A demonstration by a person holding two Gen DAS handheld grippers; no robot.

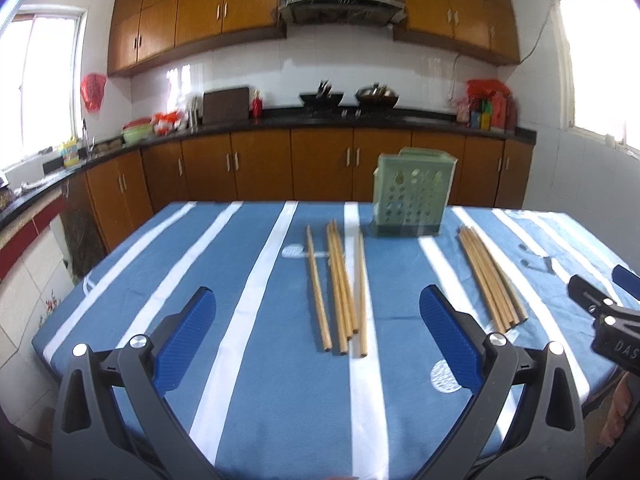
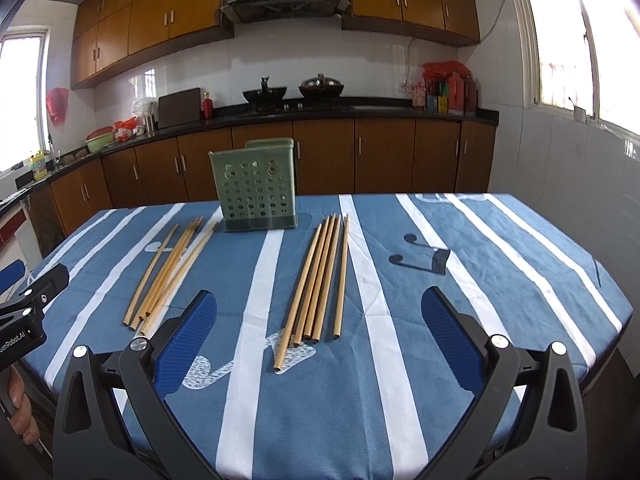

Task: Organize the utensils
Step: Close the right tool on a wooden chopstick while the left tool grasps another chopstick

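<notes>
Two groups of wooden chopsticks lie on the blue-and-white striped tablecloth (image 1: 248, 360). The left group (image 1: 340, 288) lies straight ahead of my open, empty left gripper (image 1: 318, 312); it also shows in the right wrist view (image 2: 168, 272). The right group (image 2: 316, 280) lies just ahead of my open, empty right gripper (image 2: 320, 312); it also shows in the left wrist view (image 1: 490, 276). A green perforated utensil holder (image 1: 412, 192) stands upright behind them near the table's far edge; it also shows in the right wrist view (image 2: 256, 186). Both grippers hover near the table's front edge.
The right gripper's body shows at the right edge of the left wrist view (image 1: 608, 320). The left gripper's body shows at the left edge of the right wrist view (image 2: 28, 304). Kitchen cabinets and a black counter (image 2: 360, 104) stand behind the table.
</notes>
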